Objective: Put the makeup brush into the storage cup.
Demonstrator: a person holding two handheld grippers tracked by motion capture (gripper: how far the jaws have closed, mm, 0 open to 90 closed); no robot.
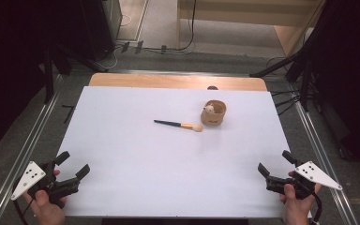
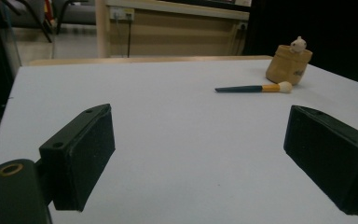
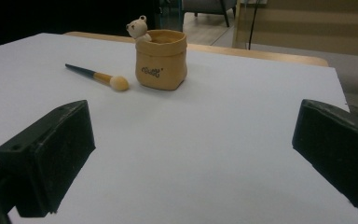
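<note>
Brush [image 1: 178, 124], perhaps touching the pot [image 1: 213, 113], lies well beyond both gaping grippers.

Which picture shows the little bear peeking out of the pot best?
The right gripper view: the bear is closest there, its head clear above the pot rim. The left gripper view shows it small and far off, and the high view shows a pale blob inside the pot.

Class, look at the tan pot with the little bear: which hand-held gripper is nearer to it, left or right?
Right. The right hand-held gripper sits near the table's front right corner; the left hand-held gripper is at the front left corner, farther from the pot.
</note>
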